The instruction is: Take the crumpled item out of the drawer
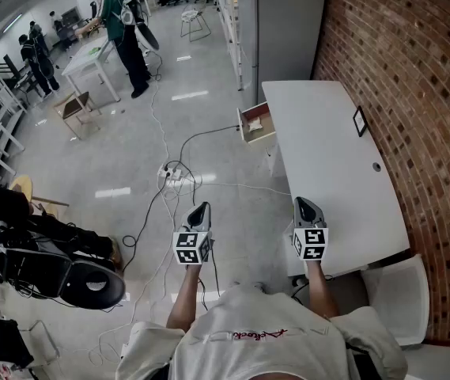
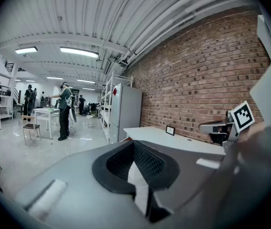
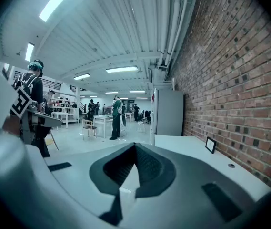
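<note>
The drawer [image 1: 256, 123] stands pulled open at the far end of the white table [image 1: 335, 157]. Something pale and brownish lies inside it, too small to make out. My left gripper [image 1: 200, 210] is held above the floor, close to my body and far short of the drawer, shut with nothing in it. My right gripper [image 1: 302, 204] hovers by the table's near left edge, also shut and empty. In the left gripper view, the left gripper [image 2: 134, 144] points toward the table and the grey cabinet. The right gripper [image 3: 135, 147] points the same way.
A small black frame [image 1: 360, 122] stands on the table by the brick wall. A white chair [image 1: 398, 291] sits at the table's near end. Cables and a power strip [image 1: 175, 176] lie on the floor ahead. Black bags [image 1: 43, 252] are at left; a person [image 1: 122, 30] stands far off.
</note>
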A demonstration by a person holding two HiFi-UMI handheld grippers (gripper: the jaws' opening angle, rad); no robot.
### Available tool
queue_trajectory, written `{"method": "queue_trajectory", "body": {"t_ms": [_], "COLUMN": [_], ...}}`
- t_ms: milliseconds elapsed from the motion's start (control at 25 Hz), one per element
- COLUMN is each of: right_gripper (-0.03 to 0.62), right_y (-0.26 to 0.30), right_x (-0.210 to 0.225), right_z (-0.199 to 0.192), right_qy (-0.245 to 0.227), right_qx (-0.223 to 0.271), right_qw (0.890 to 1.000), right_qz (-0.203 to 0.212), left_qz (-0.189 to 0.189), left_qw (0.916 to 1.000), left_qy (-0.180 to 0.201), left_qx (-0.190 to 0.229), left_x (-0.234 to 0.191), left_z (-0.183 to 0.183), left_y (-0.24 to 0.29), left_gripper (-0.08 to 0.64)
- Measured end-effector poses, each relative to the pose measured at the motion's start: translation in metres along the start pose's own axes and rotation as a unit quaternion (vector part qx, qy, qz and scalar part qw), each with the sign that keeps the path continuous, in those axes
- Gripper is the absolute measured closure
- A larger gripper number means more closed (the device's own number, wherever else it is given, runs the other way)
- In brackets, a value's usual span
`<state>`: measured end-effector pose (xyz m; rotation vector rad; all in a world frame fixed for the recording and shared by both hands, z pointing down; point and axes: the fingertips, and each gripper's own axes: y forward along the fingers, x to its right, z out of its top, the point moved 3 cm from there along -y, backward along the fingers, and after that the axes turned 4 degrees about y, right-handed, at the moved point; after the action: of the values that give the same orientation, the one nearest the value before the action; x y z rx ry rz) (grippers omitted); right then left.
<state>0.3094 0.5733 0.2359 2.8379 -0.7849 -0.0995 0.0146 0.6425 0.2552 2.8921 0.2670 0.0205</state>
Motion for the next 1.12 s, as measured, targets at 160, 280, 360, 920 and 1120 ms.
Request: {"method": "queue_trajectory", "body": {"t_ms": [160, 280, 360, 920, 1120], "right_gripper": [0.581, 0.581, 0.581, 0.58, 0.58], "right_y": [0.004, 0.005, 0.004, 0.023, 0.036], "right_x": [0.004, 0.005, 0.002, -0.019, -0.033], "right_z": [-0.003, -0.006, -0.005, 0.01, 0.013], "right_qy": [0.001, 0.001, 0.003, -0.015, -0.019], "right_qx": [-0.002, -0.002, 0.0, 0.003, 0.002], "right_qw": [1.0, 1.0, 1.0, 1.0, 1.0], "right_qz": [0.001, 0.001, 0.002, -0.011, -0.019], "left_qz": [-0.003, -0.004, -0.005, -0.025, -0.039], "left_qw": [1.0, 1.0, 1.0, 0.9996, 0.9992], "left_qy": [0.003, 0.004, 0.004, 0.009, 0.008], "left_qx": [-0.001, 0.0, 0.0, 0.007, 0.007], "left_x": [0.003, 0.006, 0.005, -0.024, -0.039], "left_z": [0.0, 0.001, 0.0, 0.016, 0.015], "left_y": [0.008, 0.011, 0.009, 0.024, 0.031], "left_gripper": [0.551, 0.551, 0.551, 0.551, 0.551]}}
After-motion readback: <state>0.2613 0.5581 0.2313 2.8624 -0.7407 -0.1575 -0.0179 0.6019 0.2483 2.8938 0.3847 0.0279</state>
